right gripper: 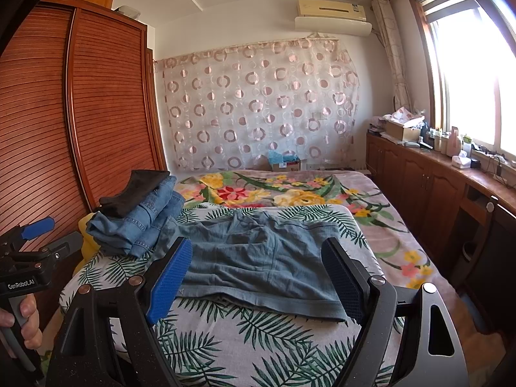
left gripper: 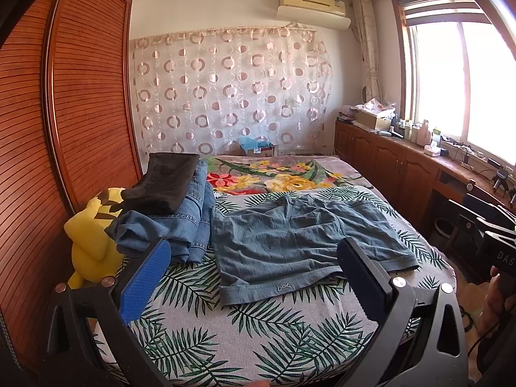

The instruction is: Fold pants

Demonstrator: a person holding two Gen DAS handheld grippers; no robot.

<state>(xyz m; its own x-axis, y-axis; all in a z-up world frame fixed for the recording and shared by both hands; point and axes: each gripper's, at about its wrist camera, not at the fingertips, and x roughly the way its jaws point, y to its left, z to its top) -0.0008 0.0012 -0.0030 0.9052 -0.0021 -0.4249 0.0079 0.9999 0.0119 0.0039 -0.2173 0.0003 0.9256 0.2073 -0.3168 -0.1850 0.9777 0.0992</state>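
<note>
Blue-grey pants (left gripper: 306, 235) lie spread flat on the leaf-print bed cover (left gripper: 200, 338), hem edge nearest me. My left gripper (left gripper: 254, 245) hovers over the near edge of the bed, open, its fingers wide apart and framing the pants with nothing between them. In the right wrist view the same pants (right gripper: 258, 258) lie ahead, and my right gripper (right gripper: 258, 244) is open and empty above their near hem. The left gripper (right gripper: 38, 235) shows at the left edge of that view, held by a hand (right gripper: 25, 322). The right gripper body (left gripper: 496, 245) shows at the right edge of the left wrist view.
A stack of folded jeans (left gripper: 190, 222) topped by a black garment (left gripper: 164, 183) sits left of the pants, with a yellow plush toy (left gripper: 93, 242) beside it. A slatted wardrobe (left gripper: 80, 96) stands along the left. Low cabinets (left gripper: 403, 167) run under the window at right. A floral blanket (left gripper: 277, 174) covers the far bed.
</note>
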